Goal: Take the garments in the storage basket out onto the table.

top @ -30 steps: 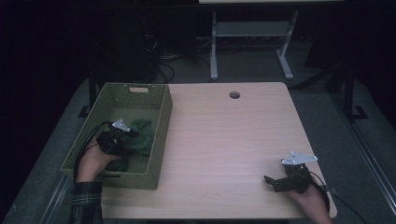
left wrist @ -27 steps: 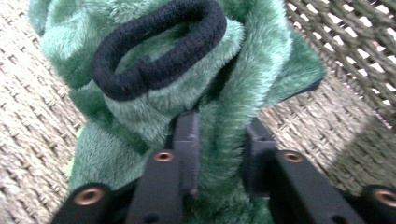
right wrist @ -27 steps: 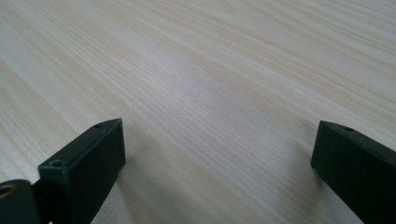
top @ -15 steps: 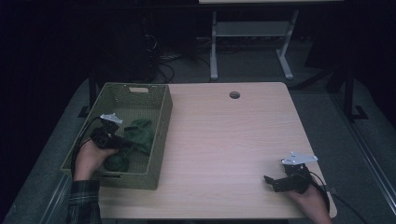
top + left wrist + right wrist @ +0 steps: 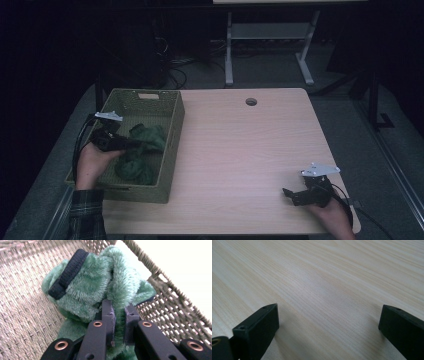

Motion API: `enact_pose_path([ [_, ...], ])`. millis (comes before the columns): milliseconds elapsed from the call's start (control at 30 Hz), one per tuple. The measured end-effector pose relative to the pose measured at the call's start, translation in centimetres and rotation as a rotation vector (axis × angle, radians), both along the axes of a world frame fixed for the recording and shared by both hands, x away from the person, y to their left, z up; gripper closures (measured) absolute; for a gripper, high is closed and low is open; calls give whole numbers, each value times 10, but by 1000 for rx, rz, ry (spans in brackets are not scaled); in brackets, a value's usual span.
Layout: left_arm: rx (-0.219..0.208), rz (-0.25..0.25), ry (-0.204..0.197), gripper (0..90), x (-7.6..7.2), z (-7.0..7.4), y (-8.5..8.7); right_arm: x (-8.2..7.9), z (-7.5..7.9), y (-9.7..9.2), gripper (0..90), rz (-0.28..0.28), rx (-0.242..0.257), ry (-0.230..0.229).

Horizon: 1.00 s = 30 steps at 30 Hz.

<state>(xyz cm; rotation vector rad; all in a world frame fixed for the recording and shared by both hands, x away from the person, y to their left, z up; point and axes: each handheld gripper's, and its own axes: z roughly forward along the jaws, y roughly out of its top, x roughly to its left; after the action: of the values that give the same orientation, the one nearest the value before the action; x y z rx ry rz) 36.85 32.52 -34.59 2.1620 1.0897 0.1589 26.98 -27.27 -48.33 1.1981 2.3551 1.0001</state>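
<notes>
Pinching a fold of green fleece garment [image 5: 100,285], the left tool [image 5: 119,315] has just closed.

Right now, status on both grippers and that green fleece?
Left gripper just closed, pinching a fold of the green fleece inside the basket. Right gripper open, resting on bare table. Basket wall beside the fleece.

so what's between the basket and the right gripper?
Bare tabletop in the high view, from the basket to the right gripper.
</notes>
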Motion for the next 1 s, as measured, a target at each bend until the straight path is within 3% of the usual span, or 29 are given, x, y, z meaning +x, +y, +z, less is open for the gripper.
enact_pose_path([
  [233, -28, 9, -26, 828, 1, 14, -3, 0, 0, 0, 24, 0, 0, 0],
  [433, -45, 23, -70, 830, 2, 35, -8, 0, 0, 0, 24, 1, 0, 0],
  [1000, -76, 8, -151, 837, 3, 84, -15, 0, 0, 0, 25, 1, 0, -2],
])
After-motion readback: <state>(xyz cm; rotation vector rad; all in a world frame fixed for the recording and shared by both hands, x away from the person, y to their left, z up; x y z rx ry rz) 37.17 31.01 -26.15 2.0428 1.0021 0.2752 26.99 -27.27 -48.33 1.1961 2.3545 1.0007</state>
